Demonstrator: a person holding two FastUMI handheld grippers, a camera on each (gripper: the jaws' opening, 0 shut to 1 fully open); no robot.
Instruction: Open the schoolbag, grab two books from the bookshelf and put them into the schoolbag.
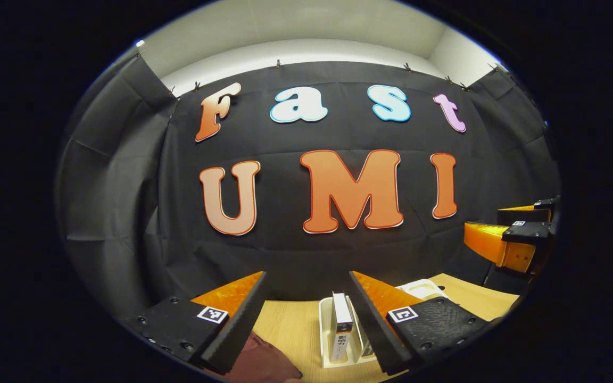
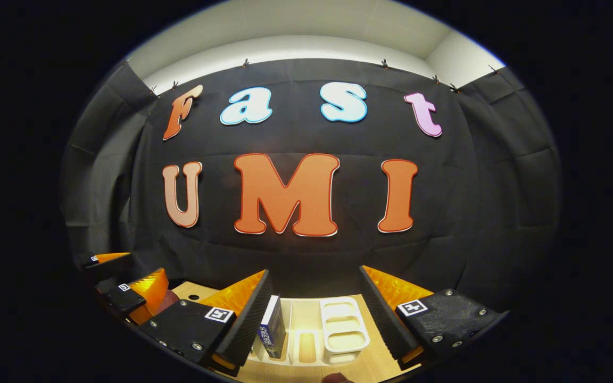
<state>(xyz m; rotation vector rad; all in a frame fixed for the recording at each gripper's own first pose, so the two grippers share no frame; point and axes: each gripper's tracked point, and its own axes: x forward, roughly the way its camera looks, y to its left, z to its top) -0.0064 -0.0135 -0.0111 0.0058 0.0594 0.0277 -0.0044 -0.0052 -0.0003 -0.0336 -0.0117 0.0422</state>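
**Jaws apart, books still on the rack**

Both jaws stand apart and hold nothing, so by my reading the task is barely begun. Largest below is the wooden counter (image 1: 290, 330), with a dark red schoolbag (image 1: 264, 364) at its near edge; whether it is open I cannot tell. On the counter sits the white bookshelf (image 2: 341, 332), a slotted rack. One book (image 1: 341, 324) stands upright in it, seen between the left gripper (image 1: 306, 319) fingers; a blue book (image 2: 273, 327) stands beside the right gripper (image 2: 314, 319). Both grippers hover high, level, side by side, aimed at the wall.
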